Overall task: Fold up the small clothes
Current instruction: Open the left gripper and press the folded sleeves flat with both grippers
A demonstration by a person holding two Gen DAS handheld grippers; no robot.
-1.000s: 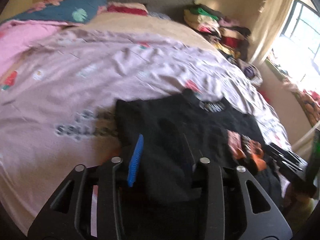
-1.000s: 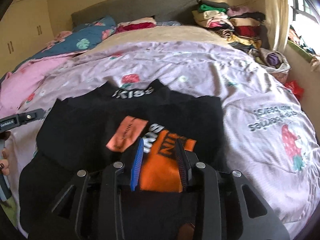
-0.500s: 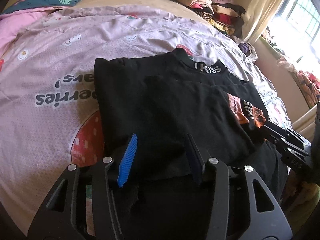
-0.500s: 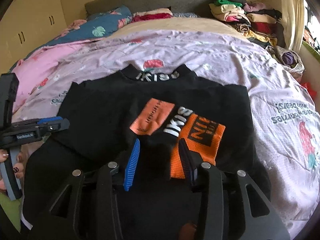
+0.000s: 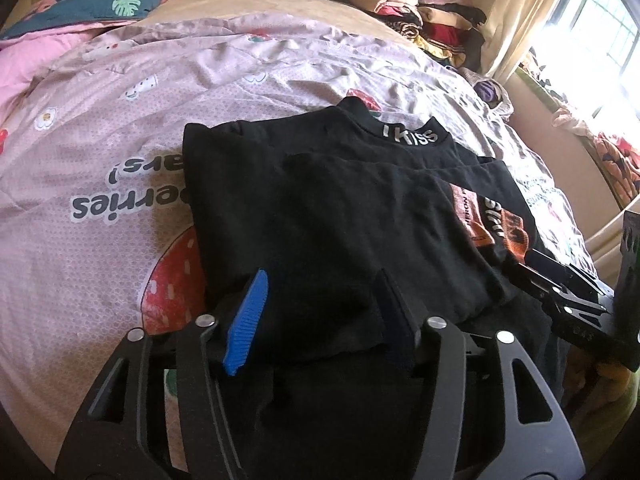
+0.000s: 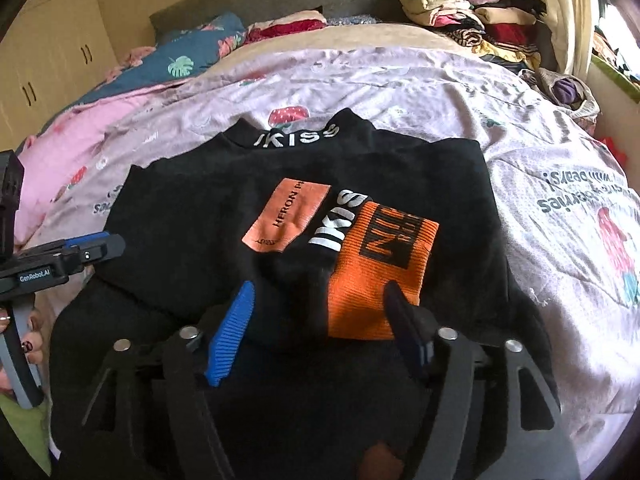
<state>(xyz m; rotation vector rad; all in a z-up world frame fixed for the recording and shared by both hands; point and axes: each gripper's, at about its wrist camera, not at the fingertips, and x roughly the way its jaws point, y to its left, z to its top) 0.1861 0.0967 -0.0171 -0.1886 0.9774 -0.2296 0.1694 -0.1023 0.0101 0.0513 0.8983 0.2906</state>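
Observation:
A black shirt (image 5: 320, 208) with a white-lettered collar (image 5: 408, 136) lies folded on the pink bedspread (image 5: 100, 160). Its near flap rests flat between the pads of my left gripper (image 5: 320, 316), whose jaws are opening and no longer pinch it. In the right wrist view the same shirt (image 6: 192, 216) shows an orange patch (image 6: 288, 216) and an orange ribbed cuff (image 6: 380, 264). My right gripper (image 6: 320, 324) straddles the cuff's near end, with its jaws opening and the pads clear of the cloth. Each gripper appears in the other's view: the right gripper (image 5: 560, 292) and the left gripper (image 6: 76, 252).
A pile of folded clothes (image 6: 472, 12) sits at the bed's far right corner, and pillows (image 6: 192, 56) lie at the headboard. A window and curtain (image 5: 532, 12) are on the right. A hand (image 6: 28, 340) holds the left gripper's handle. Wardrobe doors (image 6: 48, 60) stand far left.
Both grippers let go: the left one laid the black flap down flat and spread its jaws, and the right one released the orange cuff and opened wide.

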